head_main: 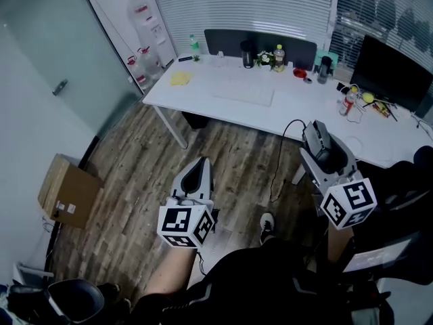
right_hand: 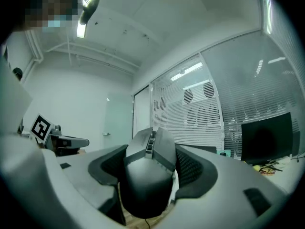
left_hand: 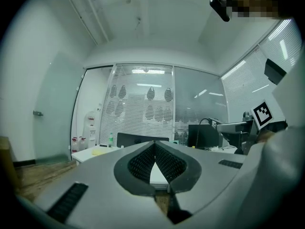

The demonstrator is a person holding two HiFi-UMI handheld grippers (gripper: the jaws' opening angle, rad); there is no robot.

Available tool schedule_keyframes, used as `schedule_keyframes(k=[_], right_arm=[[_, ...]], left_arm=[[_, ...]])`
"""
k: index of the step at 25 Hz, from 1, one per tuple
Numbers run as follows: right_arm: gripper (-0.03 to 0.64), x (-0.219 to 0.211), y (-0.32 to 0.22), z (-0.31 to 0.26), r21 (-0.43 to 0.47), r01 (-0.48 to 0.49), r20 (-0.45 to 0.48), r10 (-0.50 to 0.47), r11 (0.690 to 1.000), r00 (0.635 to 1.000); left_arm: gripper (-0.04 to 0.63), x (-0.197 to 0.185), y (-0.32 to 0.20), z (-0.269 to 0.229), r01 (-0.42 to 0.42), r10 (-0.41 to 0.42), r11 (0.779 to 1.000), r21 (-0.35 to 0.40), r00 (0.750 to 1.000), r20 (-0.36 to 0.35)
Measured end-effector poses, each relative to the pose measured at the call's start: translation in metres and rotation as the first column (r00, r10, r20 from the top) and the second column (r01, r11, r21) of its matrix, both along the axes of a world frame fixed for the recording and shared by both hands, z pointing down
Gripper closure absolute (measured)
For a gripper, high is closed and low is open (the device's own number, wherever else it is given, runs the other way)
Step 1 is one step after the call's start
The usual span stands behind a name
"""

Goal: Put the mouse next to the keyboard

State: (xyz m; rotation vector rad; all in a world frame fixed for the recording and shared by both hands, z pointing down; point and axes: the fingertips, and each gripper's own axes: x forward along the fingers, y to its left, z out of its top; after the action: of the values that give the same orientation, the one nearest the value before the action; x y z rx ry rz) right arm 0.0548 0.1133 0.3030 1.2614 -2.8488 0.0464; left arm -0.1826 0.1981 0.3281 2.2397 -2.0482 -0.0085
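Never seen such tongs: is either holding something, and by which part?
The right tongs clamp a black mouse by its sides; the left tongs are shut, empty.

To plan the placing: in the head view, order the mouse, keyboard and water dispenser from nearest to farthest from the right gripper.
1. Mouse, in the tongs of the right gripper.
2. Keyboard, ahead on the table.
3. Water dispenser, far left, past the table.
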Motion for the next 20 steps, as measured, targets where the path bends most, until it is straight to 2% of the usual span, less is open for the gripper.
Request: schedule_keyframes(k=[3,8,20], right_arm=[[0.314,-0.003,-0.022,-0.005,0.018,0.018,-0.004,-0.018,1.0,1.0],[0.314,-0.004,-0.089,-0.009,0.013,0.043,0.001,-0.043,0.999,0.999],[0.314,0.014,-0.194,-0.003,-0.004,0.053,0.025,-0.053,0.999,0.998]], left_arm=[[0.565,-0.002,-0.018,-0.007,0.011,-0.012,1.0,0.011,1.0,0.005],[0.565,0.002,-0.083,-0.013,0.028,-0.028,1.0,0.005,1.0,0.014],[0.565,0.025,-0.192,-0.012,0.018,-0.017,0.999,-0.028,0.999,0.051]])
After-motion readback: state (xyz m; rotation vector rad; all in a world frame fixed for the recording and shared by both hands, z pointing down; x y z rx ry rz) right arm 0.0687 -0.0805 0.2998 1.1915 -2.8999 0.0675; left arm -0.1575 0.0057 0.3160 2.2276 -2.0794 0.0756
